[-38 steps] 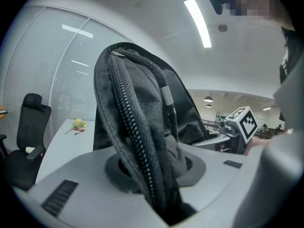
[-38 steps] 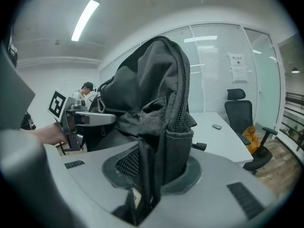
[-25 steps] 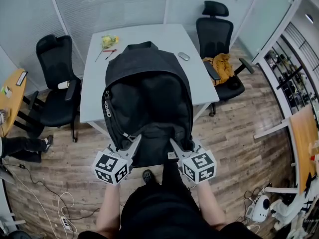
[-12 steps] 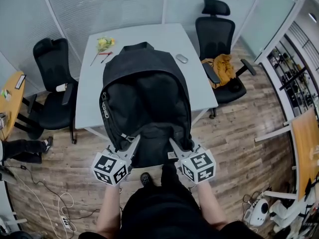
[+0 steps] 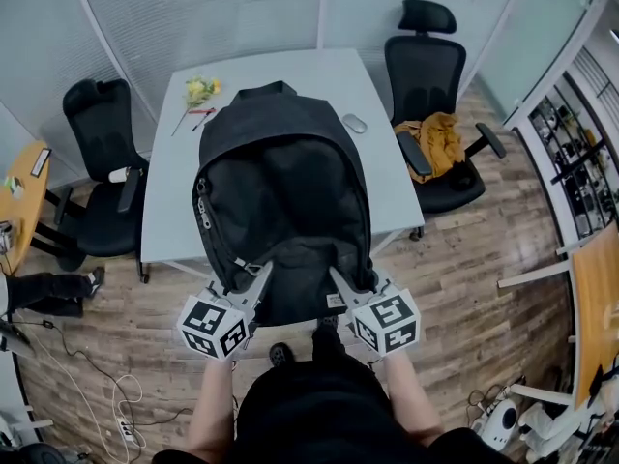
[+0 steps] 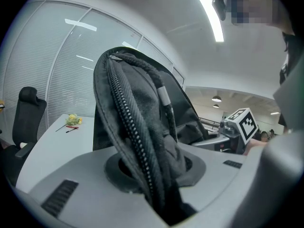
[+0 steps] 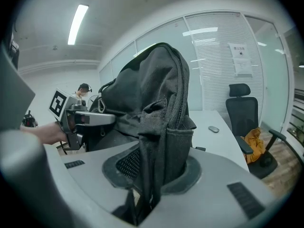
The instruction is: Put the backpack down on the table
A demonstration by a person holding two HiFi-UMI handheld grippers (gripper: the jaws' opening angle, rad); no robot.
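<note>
A black backpack [image 5: 280, 191] hangs in the air in front of me, held flat above the near part of the white table [image 5: 290, 71]. My left gripper [image 5: 259, 271] is shut on the backpack's left edge, with the zipper seam [image 6: 130, 137] pinched between its jaws. My right gripper [image 5: 338, 276] is shut on the right edge, clamping folded black fabric [image 7: 156, 141]. Each gripper shows in the other's view: the right gripper [image 6: 237, 127] and the left gripper [image 7: 76, 118]. The backpack hides most of the table's near half.
On the table lie a yellow flower bunch [image 5: 200, 89] with a red pen at the far left and a grey mouse [image 5: 355, 123] at the right. Black office chairs [image 5: 102, 162] [image 5: 430, 85] flank it; the right one carries an orange cloth [image 5: 440, 133]. Cables lie on the wooden floor.
The table and chairs have slid nearer in the head view as I carry the backpack toward the table. Both grips are unchanged.
</note>
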